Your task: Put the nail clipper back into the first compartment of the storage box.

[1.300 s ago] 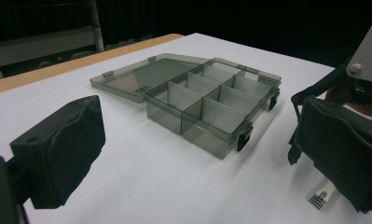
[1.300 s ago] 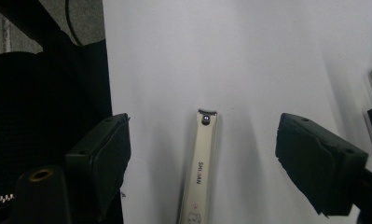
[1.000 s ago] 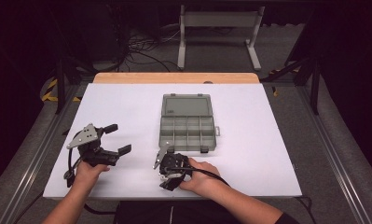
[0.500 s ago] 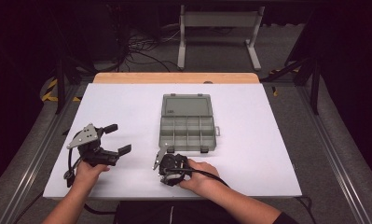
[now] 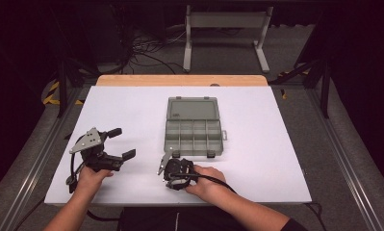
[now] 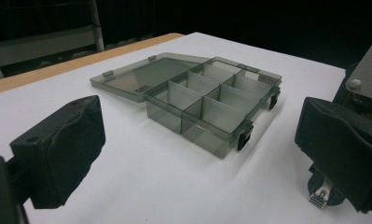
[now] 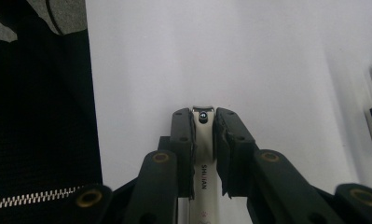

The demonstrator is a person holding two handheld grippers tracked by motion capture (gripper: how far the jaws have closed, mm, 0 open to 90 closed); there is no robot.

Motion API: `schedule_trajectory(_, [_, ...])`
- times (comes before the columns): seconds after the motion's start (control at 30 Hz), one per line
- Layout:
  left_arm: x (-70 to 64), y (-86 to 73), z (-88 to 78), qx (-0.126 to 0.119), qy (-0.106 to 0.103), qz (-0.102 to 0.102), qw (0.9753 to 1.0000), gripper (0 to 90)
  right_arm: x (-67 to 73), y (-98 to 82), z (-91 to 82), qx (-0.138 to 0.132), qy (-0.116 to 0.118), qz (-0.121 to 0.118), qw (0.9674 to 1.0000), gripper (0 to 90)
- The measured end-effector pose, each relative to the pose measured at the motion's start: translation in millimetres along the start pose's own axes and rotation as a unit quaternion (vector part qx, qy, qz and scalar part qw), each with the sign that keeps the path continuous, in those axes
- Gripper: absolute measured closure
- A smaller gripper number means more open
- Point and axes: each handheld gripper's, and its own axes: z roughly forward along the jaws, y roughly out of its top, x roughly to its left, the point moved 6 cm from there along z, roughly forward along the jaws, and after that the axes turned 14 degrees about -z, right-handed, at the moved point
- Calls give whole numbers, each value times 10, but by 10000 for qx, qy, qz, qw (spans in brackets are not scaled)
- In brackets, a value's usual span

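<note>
Right gripper [image 7: 203,122] lying low, clamped on nail clipper [image 7: 203,154], jaws just closed

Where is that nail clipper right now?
In the right gripper view, the nail clipper sits clamped between the right gripper pads; from above, just before the open box.

White table [image 5: 286,144]; grey floor [image 5: 218,53]; metal stand [image 5: 225,19]; darkness

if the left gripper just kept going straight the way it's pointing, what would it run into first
Probably the open grey translucent plastic compartment box. In the left gripper view it lies straight ahead between the open jaws of the left gripper, with bare white tabletop before it. Depth is hard to judge, so it might only clip the near corner.
</note>
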Motion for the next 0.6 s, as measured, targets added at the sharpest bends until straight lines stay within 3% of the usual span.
schedule_trajectory(0.2, [2, 2, -4, 1, -1, 6, 10000, 23, -12, 6, -26, -63, 19, -21, 10000, 784])
schedule_trajectory(0.6, [0, 2, -3, -1, -3, 10, 10000, 23, -112, 30, -244, -493, -129, 105, 9986, 784])
